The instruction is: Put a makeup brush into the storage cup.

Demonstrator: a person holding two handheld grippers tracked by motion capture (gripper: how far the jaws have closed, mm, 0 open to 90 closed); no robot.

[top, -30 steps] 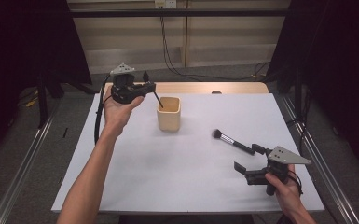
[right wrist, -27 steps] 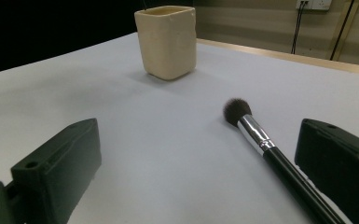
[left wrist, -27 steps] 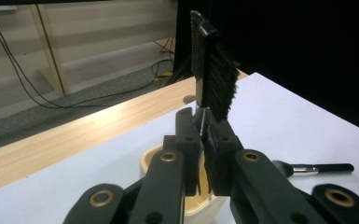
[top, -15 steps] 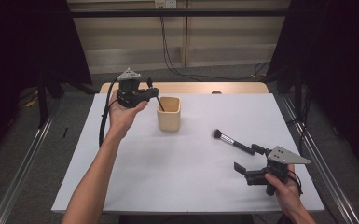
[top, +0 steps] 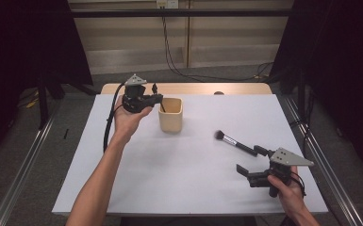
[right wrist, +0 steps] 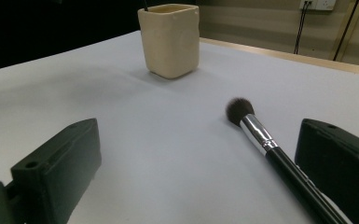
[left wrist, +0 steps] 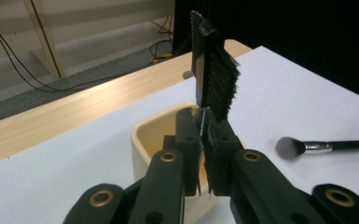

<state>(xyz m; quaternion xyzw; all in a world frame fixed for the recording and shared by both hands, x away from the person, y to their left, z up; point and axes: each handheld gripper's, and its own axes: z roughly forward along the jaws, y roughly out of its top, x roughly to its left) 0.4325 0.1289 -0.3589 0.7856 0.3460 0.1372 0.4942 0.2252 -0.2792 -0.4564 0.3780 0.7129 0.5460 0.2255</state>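
A cream square cup [top: 170, 120] stands on the white table, left of centre at the back. My left gripper [top: 158, 99] hovers at the cup's left rim, shut on a thin black comb-and-bristle brush [left wrist: 214, 70]. The brush's bristled head stands up above the jaws, and its lower end dips into the cup [left wrist: 154, 135]. A black-handled makeup brush [top: 235, 142] with a soft dark head lies flat at the right. My right gripper [top: 253, 160] rests low by the brush's handle end, open. The handle [right wrist: 270, 144] lies between the jaws, nearer the right one, and neither touches it.
A white sheet [top: 169, 188] covers the table, with a wooden strip [top: 193, 88] showing along the far edge. Cables [top: 179, 56] trail on the floor behind. Dark curtains flank both sides. The cup [right wrist: 170, 39] stands well ahead of the right gripper [right wrist: 200, 140].
My left hand has come down and a little right toward the cup, and the held brush's lower end now reaches inside it. The right gripper and the makeup brush have stayed put.
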